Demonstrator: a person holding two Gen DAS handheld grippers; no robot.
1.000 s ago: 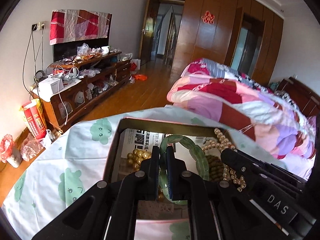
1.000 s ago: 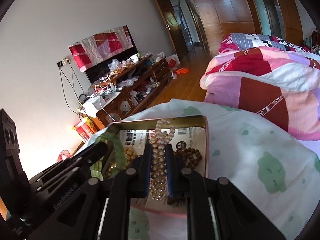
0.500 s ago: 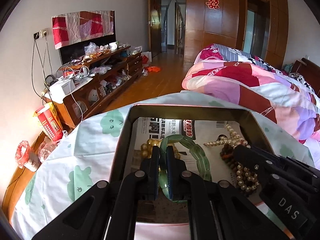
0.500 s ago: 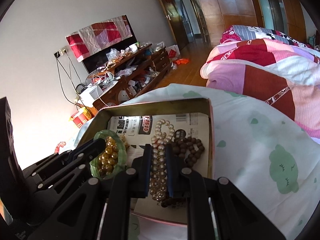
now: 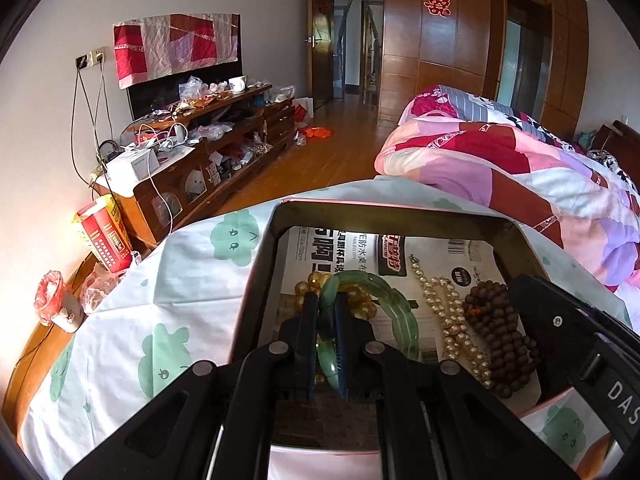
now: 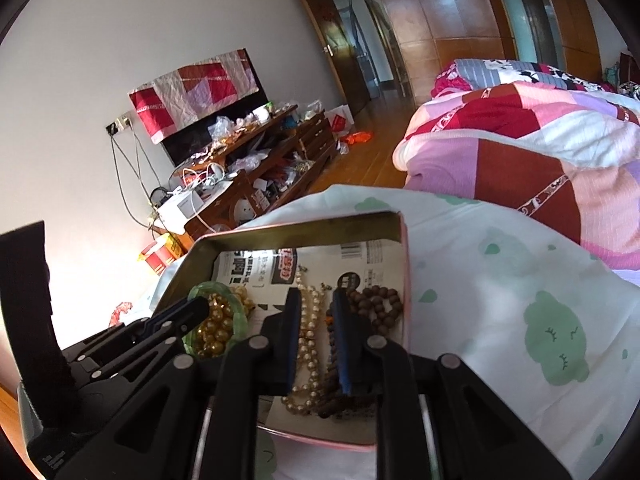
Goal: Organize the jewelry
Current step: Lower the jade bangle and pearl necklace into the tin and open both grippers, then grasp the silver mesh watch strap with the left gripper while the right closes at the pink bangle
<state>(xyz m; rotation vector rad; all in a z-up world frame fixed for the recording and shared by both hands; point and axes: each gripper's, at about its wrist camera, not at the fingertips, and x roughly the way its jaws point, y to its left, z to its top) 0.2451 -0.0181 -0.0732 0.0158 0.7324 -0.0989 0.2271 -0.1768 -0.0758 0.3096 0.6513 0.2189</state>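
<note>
— Pointing down into the tin (image 5: 256, 280), both grippers, side by side over the bed w/ the green-print sheet (image 5: 180, 264). What's the left gripper (image 5: 327, 300) doing?

— Tilted down, jaws nearly together & just starting to ease apart, the green bracelet (image 5: 394, 308) between them, pads at its near rim. Bracelet lies on the printed paper lining, on the tin's left side, draped over gold beads (image 5: 308, 280).

— And the right gripper (image 6: 316, 300)?

— Same downward tilt, right of the left one. Jaws opening, spread wider than the pearl strand (image 6: 310, 332) that runs between them; pads look clear of it, strand lying on the paper. Brown bead bracelet (image 6: 380, 300) just beside the pearls, touching, against the tin's right wall.

— Diff vs a sec ago?

— Then the right jaws pinched the pearls tight & the strand hung up off the tin; now it's down flat inside. Left jaws were tighter on the green bracelet, which was held raised; now it rests low in the tin. Left wrist view also tips further down, more of the tin's floor showing. Hands barely shift otherwise.
</note>
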